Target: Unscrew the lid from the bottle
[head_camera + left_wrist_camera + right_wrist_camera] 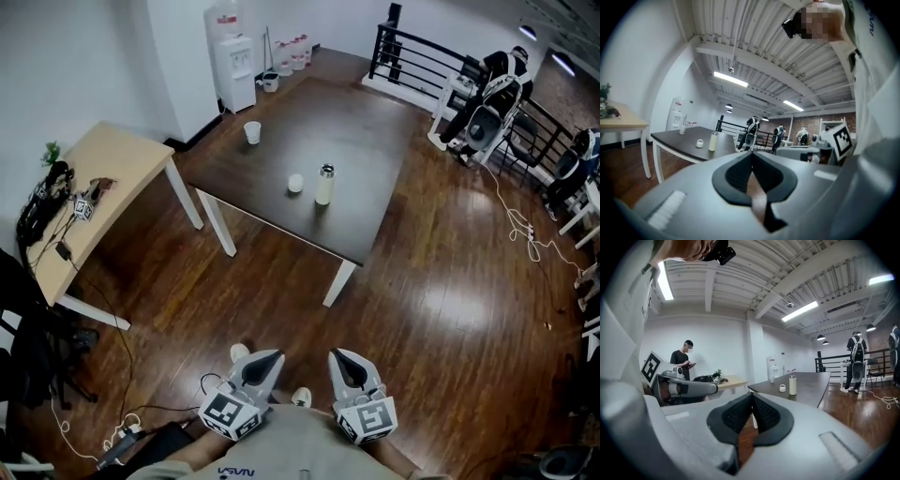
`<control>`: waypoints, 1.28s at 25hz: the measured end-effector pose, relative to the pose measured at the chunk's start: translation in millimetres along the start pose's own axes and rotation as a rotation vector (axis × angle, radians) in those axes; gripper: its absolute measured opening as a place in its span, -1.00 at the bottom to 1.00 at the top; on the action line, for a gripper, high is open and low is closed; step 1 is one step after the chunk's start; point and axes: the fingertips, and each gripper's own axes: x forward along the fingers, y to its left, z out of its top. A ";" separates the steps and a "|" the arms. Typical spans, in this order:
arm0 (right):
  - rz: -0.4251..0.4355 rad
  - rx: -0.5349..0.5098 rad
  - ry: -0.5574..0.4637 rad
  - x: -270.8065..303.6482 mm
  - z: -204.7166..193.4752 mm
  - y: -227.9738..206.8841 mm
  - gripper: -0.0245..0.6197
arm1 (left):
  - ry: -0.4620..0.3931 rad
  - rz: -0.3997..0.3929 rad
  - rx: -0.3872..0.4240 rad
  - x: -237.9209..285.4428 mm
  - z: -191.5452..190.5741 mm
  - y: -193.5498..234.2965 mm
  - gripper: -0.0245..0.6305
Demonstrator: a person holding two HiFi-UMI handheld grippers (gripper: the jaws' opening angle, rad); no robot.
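A pale bottle [324, 185] with a silver lid stands upright on the dark table [281, 141], some way ahead of me. It shows small in the left gripper view as the bottle [713, 141] and in the right gripper view as the bottle [792, 385]. A small white round object [295, 183] sits just left of it. My left gripper [265, 361] and right gripper [342, 360] are held side by side close to my body, above the wooden floor, both shut and holding nothing. Neither is near the table.
A white cup [252, 132] stands at the table's far left part. A light wooden desk [112, 187] with cables and gear is on the left. A water dispenser [232, 70] is by the back wall, railings [412, 61] at back right. Cables [520, 225] lie on the floor. A person [683, 363] stands by the desk.
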 end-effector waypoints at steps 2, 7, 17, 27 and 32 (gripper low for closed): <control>-0.004 -0.003 -0.003 -6.0 -2.6 5.7 -0.92 | -0.002 0.032 -0.002 -9.5 -3.1 -1.7 -0.92; -0.011 -0.010 0.017 -12.0 -9.9 10.5 -0.93 | -0.007 0.083 -0.003 -21.6 -5.9 -1.5 -0.92; -0.013 -0.040 0.038 -19.7 -11.2 17.7 -0.93 | -0.013 0.076 -0.022 -21.4 -8.5 -7.7 -0.92; -0.022 -0.032 0.024 -17.1 -10.5 15.9 -0.93 | -0.021 0.070 -0.016 -17.4 -4.0 -5.2 -0.92; -0.020 -0.032 0.034 -15.5 -13.3 16.2 -0.93 | -0.010 0.057 -0.020 -16.2 -6.5 -4.2 -0.92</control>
